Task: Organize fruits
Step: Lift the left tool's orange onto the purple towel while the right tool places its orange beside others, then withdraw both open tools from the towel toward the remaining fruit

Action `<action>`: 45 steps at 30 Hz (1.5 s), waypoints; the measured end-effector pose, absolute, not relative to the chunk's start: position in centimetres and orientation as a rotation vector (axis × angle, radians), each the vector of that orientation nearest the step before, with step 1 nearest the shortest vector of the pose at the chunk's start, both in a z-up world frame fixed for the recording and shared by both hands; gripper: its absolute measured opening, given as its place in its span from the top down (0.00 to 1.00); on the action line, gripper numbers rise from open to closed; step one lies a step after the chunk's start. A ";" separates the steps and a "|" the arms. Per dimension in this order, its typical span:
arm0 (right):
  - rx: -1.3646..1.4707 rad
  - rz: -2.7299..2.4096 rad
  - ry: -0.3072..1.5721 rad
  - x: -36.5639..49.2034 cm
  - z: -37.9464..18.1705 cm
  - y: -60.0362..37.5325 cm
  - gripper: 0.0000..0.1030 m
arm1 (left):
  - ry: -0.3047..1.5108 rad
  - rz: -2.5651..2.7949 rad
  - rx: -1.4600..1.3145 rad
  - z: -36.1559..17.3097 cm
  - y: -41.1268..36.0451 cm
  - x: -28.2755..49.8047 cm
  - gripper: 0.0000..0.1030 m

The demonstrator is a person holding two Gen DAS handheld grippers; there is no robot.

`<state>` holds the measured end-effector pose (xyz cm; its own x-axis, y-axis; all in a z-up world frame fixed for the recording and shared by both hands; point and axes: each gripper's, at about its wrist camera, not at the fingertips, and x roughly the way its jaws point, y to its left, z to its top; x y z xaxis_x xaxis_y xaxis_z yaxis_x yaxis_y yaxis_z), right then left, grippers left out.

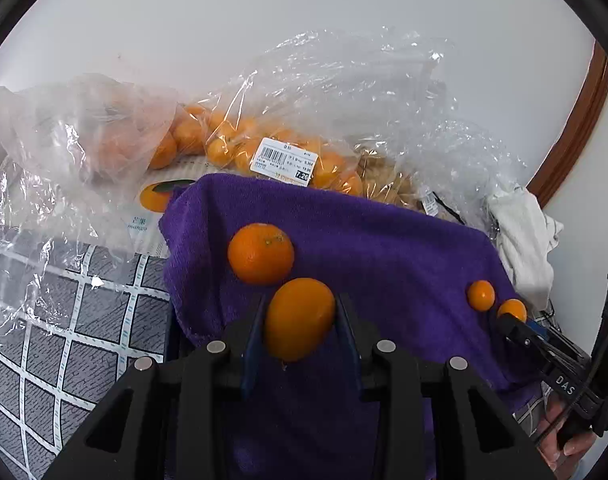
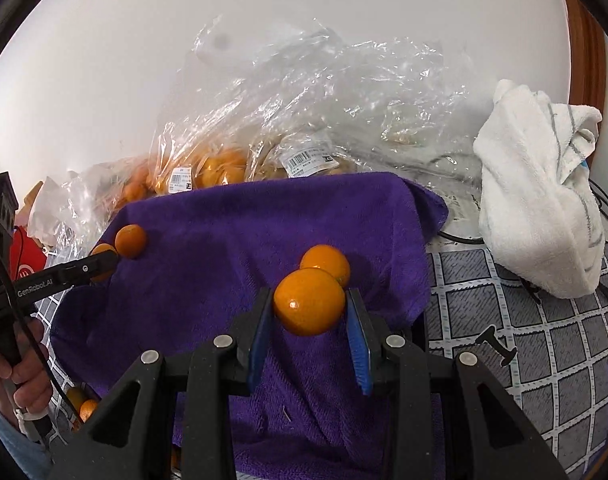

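My left gripper [image 1: 299,316] is shut on an oval orange fruit [image 1: 299,320], held just above the purple towel [image 1: 384,248]. A round orange [image 1: 260,253] lies on the towel right beyond it. My right gripper [image 2: 308,308] is shut on a round orange fruit [image 2: 308,306] over the same towel [image 2: 207,240], with another orange [image 2: 328,263] lying just behind it. In the left wrist view the right gripper [image 1: 512,322] holds its fruit [image 1: 512,309] beside a small orange [image 1: 481,295]. In the right wrist view the left gripper [image 2: 99,262] sits beside an orange [image 2: 131,241].
Clear plastic bags of oranges [image 1: 239,144] and crumpled plastic [image 2: 324,120] lie behind the towel against the white wall. A white cloth [image 2: 540,200] lies at the right on the grey checked tablecloth [image 2: 544,340]. More oranges [image 2: 81,404] sit low at the left.
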<state>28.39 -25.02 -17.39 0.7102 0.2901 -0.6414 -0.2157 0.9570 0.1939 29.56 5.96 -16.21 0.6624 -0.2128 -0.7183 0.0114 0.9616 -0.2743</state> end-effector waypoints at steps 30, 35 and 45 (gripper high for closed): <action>0.005 0.224 0.587 23.7 -14.1 -23.2 0.51 | 0.744 -0.024 -0.122 -13.1 3.9 26.6 0.57; 0.040 0.255 0.628 21.3 -11.9 -22.6 0.51 | 0.768 -0.045 -0.121 -12.2 5.2 23.4 0.57; 0.016 0.312 0.710 13.7 -14.8 -20.8 0.51 | 0.804 -0.067 -0.094 -13.8 7.8 15.0 0.57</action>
